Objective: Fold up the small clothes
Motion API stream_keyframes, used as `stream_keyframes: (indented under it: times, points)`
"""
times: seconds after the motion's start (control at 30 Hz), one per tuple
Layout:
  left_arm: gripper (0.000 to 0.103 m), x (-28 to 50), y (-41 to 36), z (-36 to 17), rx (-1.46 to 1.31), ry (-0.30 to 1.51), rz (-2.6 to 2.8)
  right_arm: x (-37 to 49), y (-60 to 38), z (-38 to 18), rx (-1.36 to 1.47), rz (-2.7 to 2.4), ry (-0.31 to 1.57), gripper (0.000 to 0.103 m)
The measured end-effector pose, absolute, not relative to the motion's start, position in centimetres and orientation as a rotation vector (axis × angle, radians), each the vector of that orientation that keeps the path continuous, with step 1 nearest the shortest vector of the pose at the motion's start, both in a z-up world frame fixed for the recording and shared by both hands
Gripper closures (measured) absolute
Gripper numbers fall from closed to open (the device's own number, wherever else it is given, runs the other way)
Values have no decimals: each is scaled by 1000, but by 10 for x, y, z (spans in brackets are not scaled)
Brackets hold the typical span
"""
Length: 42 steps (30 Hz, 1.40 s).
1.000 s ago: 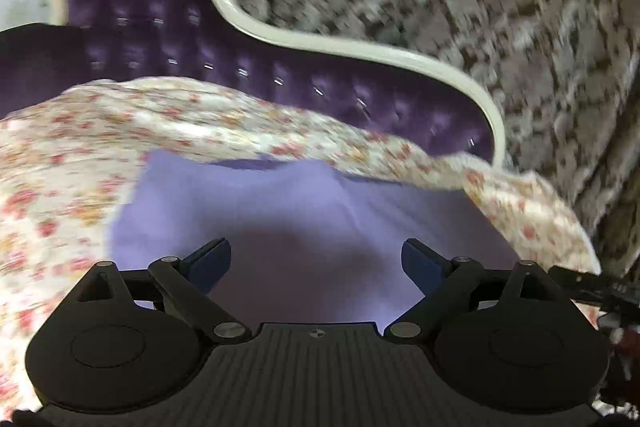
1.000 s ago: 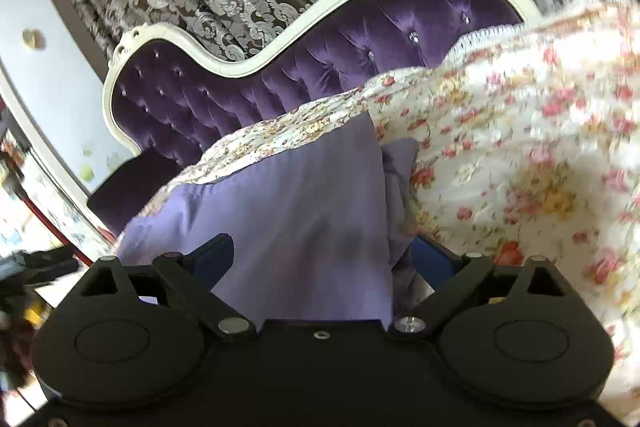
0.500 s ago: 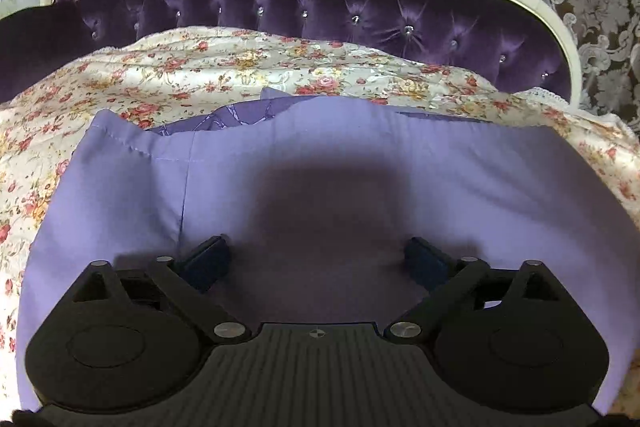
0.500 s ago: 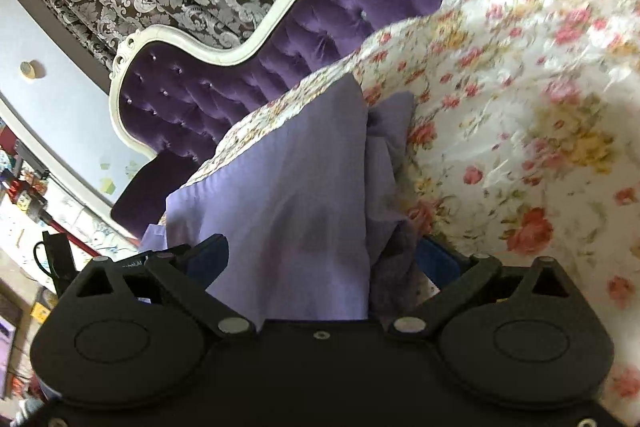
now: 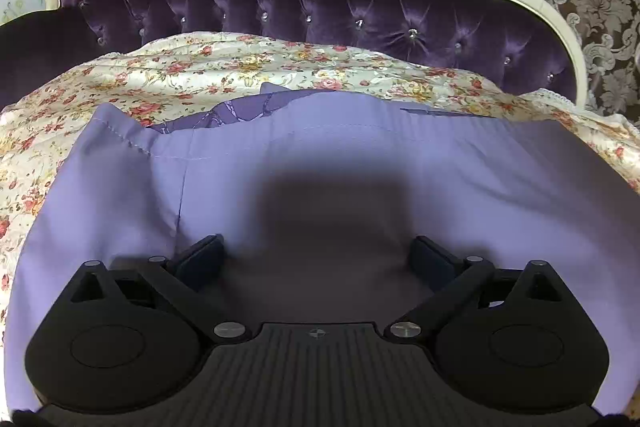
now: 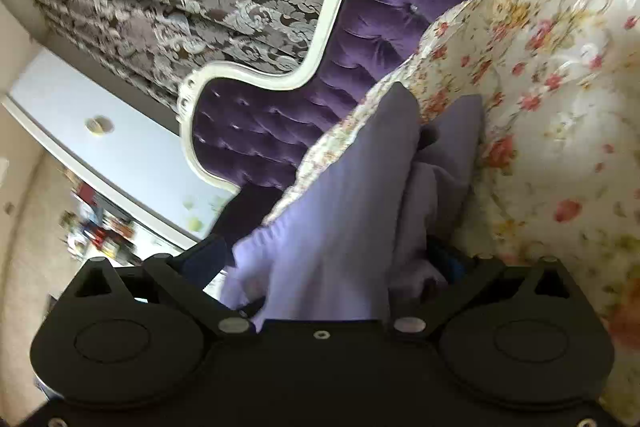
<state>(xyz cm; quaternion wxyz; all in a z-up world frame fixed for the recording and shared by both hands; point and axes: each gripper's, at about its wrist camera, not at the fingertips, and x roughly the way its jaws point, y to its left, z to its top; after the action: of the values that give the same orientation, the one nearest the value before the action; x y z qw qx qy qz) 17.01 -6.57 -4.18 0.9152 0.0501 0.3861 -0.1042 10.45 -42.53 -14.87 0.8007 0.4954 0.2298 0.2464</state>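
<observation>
The lavender garment (image 5: 360, 163) lies spread on the floral sheet (image 5: 200, 75), its stitched far hem running just short of the purple tufted headboard (image 5: 360, 15). The left gripper (image 5: 318, 255) is opening wide above the cloth, gripping nothing. The right gripper (image 6: 332, 259) stands wide, bunched garment edge between its jaws, pads not visibly pressing. Bare sheet borders both sides.

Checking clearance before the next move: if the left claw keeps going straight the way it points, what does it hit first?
The lilac garment, most likely. It fills the space just ahead of the left claw, whose jaws are opening with nothing pinched. It lies on the floral bedspread; the remaining gap is unclear.
</observation>
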Motion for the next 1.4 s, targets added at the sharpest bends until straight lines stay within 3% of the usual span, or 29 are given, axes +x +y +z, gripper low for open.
stream_keyframes:
  times: [0.2, 0.27, 0.3, 0.33, 0.43, 0.53, 0.6, 0.63, 0.67, 0.87, 0.93, 1.0, 1.2, 1.4]
  points:
    - [0, 172, -66, -41, 96, 796, -216, 109, -416, -141, 1018, 516, 548, 0]
    - [1, 174, -66, -38, 95, 803, -221, 110, -412, -138, 982, 490, 578, 15]
    - [2, 173, -64, -34, 82, 802, -224, 111, -412, -138, 971, 471, 597, 30]
    - [4, 171, -61, -30, 56, 794, -227, 110, -412, -138, 969, 455, 611, 38]
    - [17, 151, -55, -11, -47, 758, -260, 105, -420, -145, 1012, 430, 616, 40]
    - [18, 118, -59, 9, -79, 683, -320, 101, -422, -148, 1019, 421, 618, 41]
    - [39, 97, -63, 14, -99, 641, -369, 101, -419, -147, 1003, 417, 617, 40]
    - [74, 92, -65, 12, -125, 642, -385, 102, -418, -146, 996, 415, 618, 40]
    - [101, 90, -65, 9, -173, 651, -387, 102, -418, -146, 990, 415, 618, 40]
    - [103, 100, -57, -36, -467, 736, -393, 104, -416, -144, 974, 407, 623, 44]
    - [101, 104, -55, -55, -508, 767, -361, 103, -415, -142, 960, 400, 627, 55]
    - [100, 105, -51, -70, -568, 764, -346, 102, -414, -136, 953, 402, 628, 60]
    - [100, 97, -54, -67, -533, 728, -324, 99, -409, -90, 974, 445, 583, 68]
    - [100, 96, -52, -72, -590, 730, -331, 106, -371, -33, 932, 545, 550, 70]
